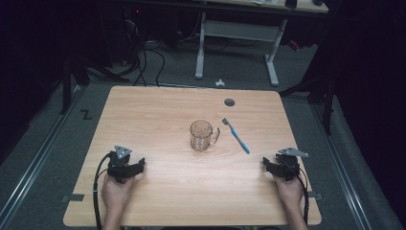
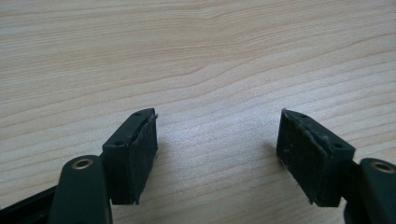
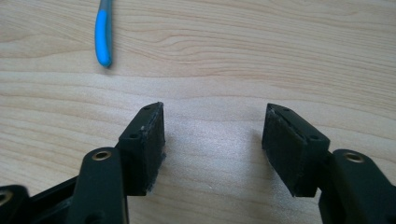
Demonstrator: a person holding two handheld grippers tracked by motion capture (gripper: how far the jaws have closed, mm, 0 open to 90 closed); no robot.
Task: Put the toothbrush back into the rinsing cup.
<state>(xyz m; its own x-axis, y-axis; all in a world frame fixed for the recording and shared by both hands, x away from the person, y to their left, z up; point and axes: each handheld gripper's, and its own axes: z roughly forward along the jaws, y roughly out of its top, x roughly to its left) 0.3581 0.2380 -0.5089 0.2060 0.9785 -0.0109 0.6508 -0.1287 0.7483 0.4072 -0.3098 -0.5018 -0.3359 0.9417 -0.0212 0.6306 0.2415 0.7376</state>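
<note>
Left gripper (image 1: 125,165) sits lower left on the table (image 1: 158,201), jaws wide and empty. The glass mug (image 1: 203,135) is dead center, blue toothbrush (image 1: 236,136) just right of it. Right gripper (image 1: 281,166), lower right, is also wide and empty, so I'd bring it in square across the handle before squeezing.

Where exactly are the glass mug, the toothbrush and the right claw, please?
glass mug (image 1: 201,136), high view, on its clear wall.
toothbrush (image 1: 238,138), high view, on the blue handle.
right claw (image 3: 212,142), right gripper view, midway between its open tips.
</note>
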